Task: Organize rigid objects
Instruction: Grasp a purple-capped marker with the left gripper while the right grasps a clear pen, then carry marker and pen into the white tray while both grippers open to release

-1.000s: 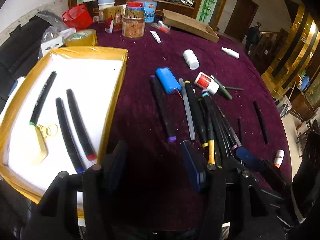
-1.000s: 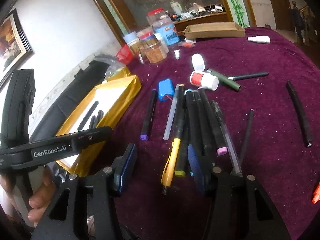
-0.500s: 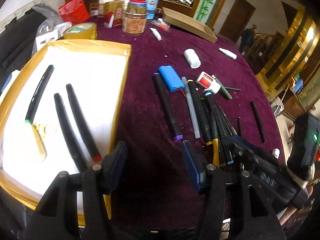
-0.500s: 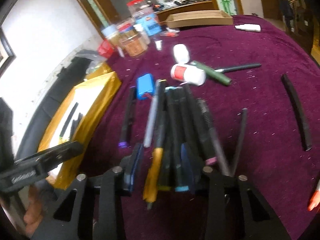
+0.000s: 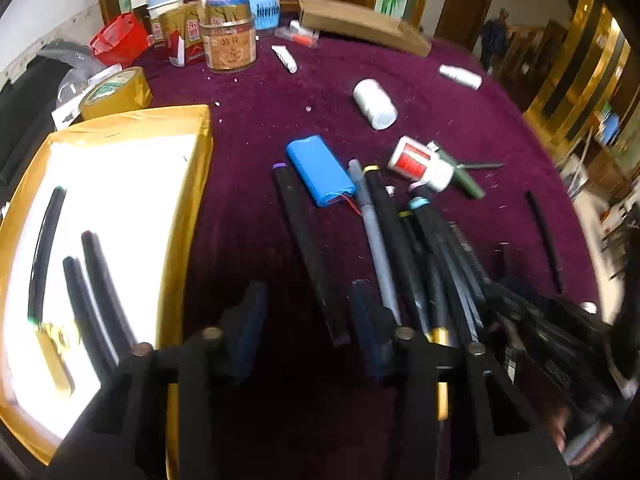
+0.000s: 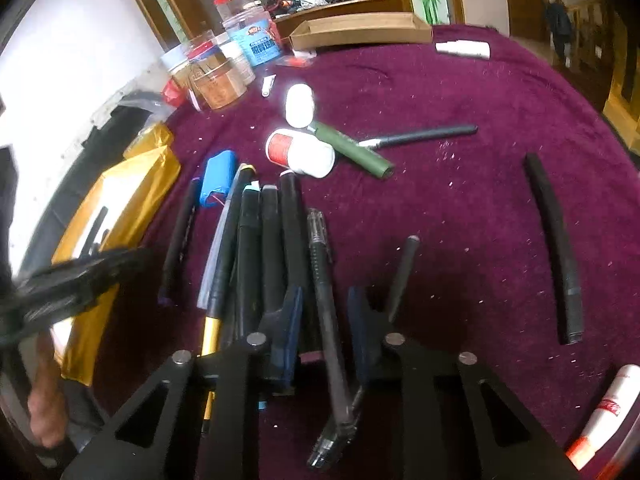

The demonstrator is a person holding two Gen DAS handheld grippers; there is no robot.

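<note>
- Two grippers over my pens: right gripper (image 6: 324, 332) has just been closing on the clear-capped pen (image 6: 326, 300) — long axis running away from me.
- Left gripper (image 5: 308, 324) narrowing around the purple-tipped marker (image 5: 308, 256), pads not touching.

A deep purple velvet worktop (image 5: 440, 104) fills both views. At left sits a gold-rimmed tray with a white floor (image 5: 120, 168) holding black tubes (image 5: 104, 288). Centre frame lie a bright blue battery pack (image 5: 320, 170), a red-labelled white bottle (image 6: 300, 152), and an olive green pen (image 6: 352, 148).
</note>
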